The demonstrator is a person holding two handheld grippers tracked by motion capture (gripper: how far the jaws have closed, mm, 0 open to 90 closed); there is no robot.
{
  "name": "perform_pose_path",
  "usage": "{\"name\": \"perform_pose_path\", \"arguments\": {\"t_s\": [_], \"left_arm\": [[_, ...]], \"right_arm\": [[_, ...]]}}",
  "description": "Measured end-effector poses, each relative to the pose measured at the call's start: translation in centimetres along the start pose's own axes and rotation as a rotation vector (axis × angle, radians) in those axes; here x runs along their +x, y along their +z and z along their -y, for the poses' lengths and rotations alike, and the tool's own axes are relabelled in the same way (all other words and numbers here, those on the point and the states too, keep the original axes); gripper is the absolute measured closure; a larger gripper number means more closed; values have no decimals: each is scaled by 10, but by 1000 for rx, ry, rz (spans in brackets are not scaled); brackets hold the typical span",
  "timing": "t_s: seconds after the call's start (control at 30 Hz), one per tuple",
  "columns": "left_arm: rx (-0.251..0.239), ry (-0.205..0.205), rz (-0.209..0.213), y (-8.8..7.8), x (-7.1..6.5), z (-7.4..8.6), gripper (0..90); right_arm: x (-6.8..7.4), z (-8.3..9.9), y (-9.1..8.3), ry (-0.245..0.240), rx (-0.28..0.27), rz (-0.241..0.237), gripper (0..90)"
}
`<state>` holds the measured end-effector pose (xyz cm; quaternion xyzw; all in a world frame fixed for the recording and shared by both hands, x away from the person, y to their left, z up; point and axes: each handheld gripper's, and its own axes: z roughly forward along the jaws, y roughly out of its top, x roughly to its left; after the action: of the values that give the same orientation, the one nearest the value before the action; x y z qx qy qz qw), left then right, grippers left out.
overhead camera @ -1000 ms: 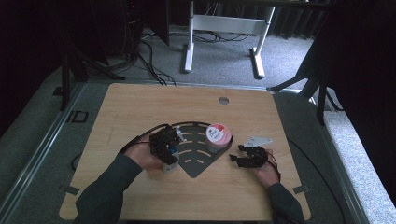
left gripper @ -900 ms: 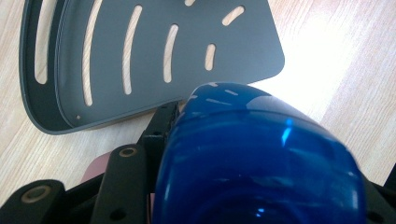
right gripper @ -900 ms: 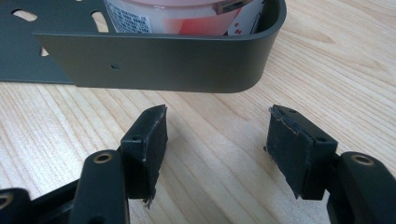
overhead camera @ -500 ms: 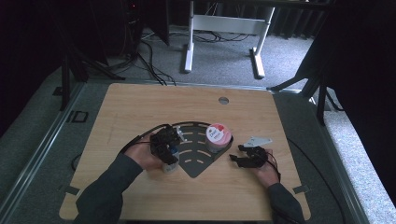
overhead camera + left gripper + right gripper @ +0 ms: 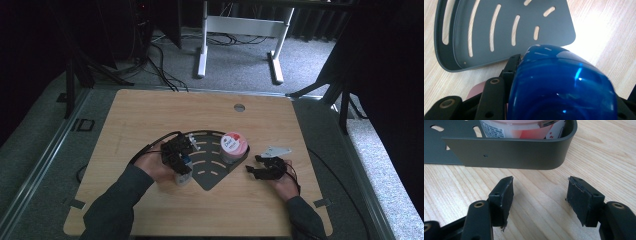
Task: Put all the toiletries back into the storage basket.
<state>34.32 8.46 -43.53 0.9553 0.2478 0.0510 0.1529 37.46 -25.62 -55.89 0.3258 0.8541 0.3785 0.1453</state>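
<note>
One dark slotted tray (image 5: 212, 172), one pink-lidded cup (image 5: 233, 146), one blue-capped jar (image 5: 564, 85), and two tools, left (image 5: 181, 162) and right (image 5: 261, 167), on one tabletop (image 5: 150, 115).

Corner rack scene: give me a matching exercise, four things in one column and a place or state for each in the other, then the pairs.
Things:
1. blue-lidded jar
2. pink-topped tub
3. right tongs
4. corner rack

Places or states:
A. open, nothing between the jaws
B. lying flat on the wooden table
C. standing in the rack against its wall
D. gripped by the left tongs beside the rack's left edge

Pairs: 1-D, 2-C, 3-A, 4-B
</note>
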Motion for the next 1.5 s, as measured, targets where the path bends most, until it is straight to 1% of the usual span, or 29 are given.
{"name": "perform_pose_path", "arguments": {"t_s": [0.13,0.23,0.4,0.53,0.67,0.77,0.8,0.87,0.97,1.07,1.23,1.43,1.5], "left_arm": [[-29,-9,19,-4,-1,-2,552],[-39,-17,24,-6,-1,-4,552],[-44,-29,29,-5,-1,-9,552],[-51,-20,28,-5,-3,-14,552],[-46,-17,9,-3,-4,-21,552],[-48,-22,6,-2,-5,-22,552],[-52,-37,0,-2,-4,-28,552],[-55,-44,-4,-1,-4,-31,552],[-55,-45,-10,-1,-4,-36,552],[-58,-59,-13,0,-3,-40,552],[-60,-69,-38,1,-2,-48,553],[-71,-86,-46,2,-1,-57,553],[-71,-92,-57,2,0,-60,553]], "right_arm": [[0,0,0,0,0,0,379],[0,0,0,0,0,0,379],[0,0,0,-1,0,0,379],[0,0,0,-1,0,1,379],[0,0,0,-1,0,0,379],[0,0,0,0,0,0,379],[0,0,0,0,0,0,378],[0,0,0,1,0,-1,378],[0,0,0,1,0,-1,378],[0,0,0,0,0,-1,378],[0,0,0,1,0,-1,378],[0,0,0,1,0,-1,378],[0,0,0,1,0,-1,378]]}}
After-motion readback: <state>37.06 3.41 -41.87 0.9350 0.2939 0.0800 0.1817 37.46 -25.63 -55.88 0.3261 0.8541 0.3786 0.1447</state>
